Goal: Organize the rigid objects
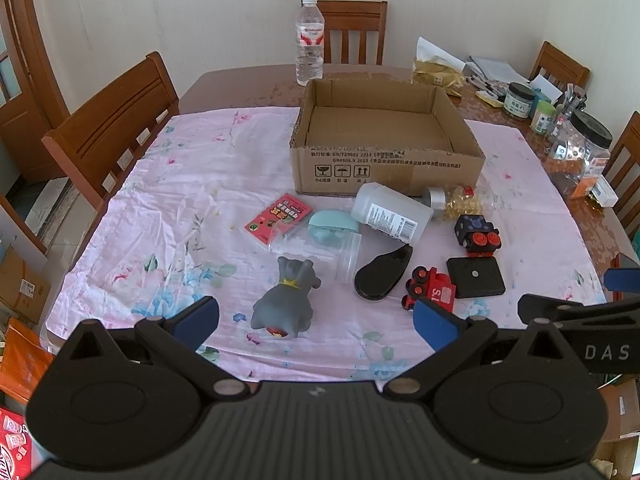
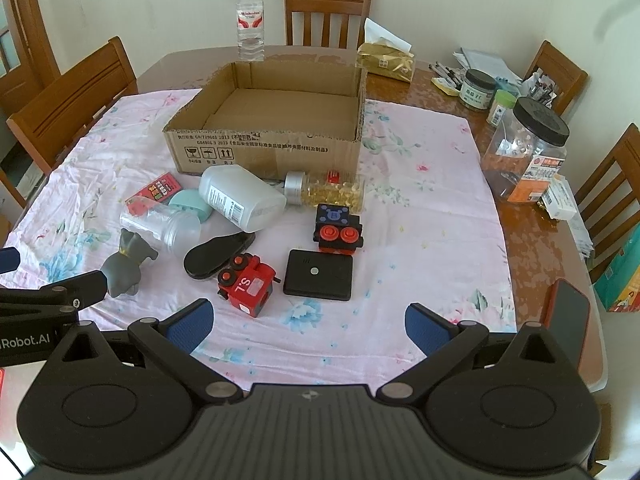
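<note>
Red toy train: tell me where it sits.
In the right wrist view, the red train lies on the pink cloth, left of the flat black box and just before the black shoe sole.

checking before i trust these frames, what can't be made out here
- Grey dog figure, left wrist view: faces away, its front is hidden.
- Cardboard box, both views: the near wall hides the floor just behind it.
- Pill bottle, left wrist view: partly behind the white bottle.
- Box print, both views: too small to read.
</note>
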The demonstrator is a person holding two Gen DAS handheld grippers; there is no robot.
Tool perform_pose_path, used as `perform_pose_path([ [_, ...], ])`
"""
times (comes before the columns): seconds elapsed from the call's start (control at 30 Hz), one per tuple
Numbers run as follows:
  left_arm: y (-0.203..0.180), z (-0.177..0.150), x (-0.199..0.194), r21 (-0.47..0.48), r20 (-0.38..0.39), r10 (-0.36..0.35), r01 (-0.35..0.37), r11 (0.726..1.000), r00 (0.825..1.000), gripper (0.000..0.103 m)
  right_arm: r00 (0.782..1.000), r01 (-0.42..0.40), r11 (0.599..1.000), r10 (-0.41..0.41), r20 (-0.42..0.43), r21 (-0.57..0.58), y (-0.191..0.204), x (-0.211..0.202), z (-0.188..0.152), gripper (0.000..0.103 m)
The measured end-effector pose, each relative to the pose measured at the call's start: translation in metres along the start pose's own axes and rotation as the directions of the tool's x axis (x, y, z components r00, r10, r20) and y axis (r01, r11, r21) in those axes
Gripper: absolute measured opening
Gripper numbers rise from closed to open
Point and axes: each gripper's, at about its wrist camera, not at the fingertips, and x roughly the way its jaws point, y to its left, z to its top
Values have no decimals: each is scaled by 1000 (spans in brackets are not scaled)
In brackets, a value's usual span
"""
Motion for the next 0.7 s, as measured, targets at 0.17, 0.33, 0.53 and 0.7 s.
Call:
perform_pose_path([
  [0.17,0,1,1,1,-1,3,-3,1000,1000,102,1000,-5,1000,5,-1,-4,-1,1,1,103],
  [0.33,-2,2,2,0,1,7,-7,1000,1000,102,1000,-8,1000,8,0,-3,-2,2,2,103],
  [0.53,-2,3,1,-1,4,10,-10,1000,1000,102,1000,-9,1000,9,4,-8,-2,2,3,103],
  [0.7,-3,3,1,-1,6,15,-15,1000,1000,102,1000,-10,1000,10,6,-11,-1,3,4,103],
])
